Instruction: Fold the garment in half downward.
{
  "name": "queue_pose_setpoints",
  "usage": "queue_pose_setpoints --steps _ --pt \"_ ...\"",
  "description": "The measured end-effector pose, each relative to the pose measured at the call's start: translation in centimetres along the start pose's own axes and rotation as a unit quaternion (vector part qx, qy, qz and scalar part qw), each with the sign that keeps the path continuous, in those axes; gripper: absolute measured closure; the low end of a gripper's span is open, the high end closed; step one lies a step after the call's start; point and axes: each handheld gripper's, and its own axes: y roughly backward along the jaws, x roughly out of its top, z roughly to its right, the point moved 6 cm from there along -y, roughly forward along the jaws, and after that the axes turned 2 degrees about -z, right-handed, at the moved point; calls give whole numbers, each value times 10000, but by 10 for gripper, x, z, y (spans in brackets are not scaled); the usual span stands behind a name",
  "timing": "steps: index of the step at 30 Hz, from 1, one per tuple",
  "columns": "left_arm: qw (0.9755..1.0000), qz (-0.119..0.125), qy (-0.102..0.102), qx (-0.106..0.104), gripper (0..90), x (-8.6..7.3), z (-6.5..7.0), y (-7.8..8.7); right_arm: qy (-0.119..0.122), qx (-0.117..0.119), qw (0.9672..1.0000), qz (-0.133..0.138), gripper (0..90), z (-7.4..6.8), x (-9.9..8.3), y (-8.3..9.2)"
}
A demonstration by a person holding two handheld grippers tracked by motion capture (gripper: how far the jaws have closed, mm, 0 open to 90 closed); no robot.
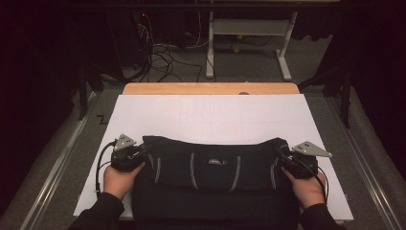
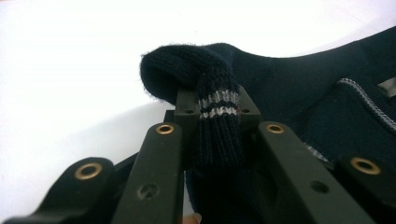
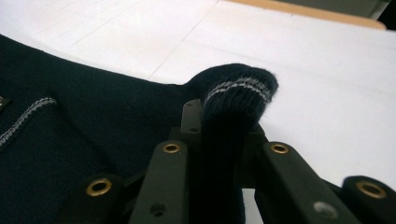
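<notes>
I have the dark knit sweater [image 1: 215, 167] lying on the table [image 1: 210, 115], left tool [image 1: 139, 154] and right tool [image 1: 286, 157] each clamped on a ribbed cuff; soft, limp, light, best held by these thicker cuffs

Both forearms come in from the bottom of the high view, each hand wrapped around the body of its tool. The left hand-held gripper [image 1: 139, 154] points inward toward the right one, its jaws clamped tight. The right hand-held gripper [image 1: 283, 155] mirrors it from the opposite side, pointing inward, its jaws likewise pressed together.
</notes>
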Motion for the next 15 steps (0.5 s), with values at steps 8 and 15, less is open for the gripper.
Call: queue_pose_setpoints --steps 8,15 --pt "9998 -33 96 198 746 13 -12 -17 112 -181 9997 92 789 5 20 -14" --pt "9991 36 276 318 747 25 -27 -28 57 -293 9995 74 789 12 29 -32"
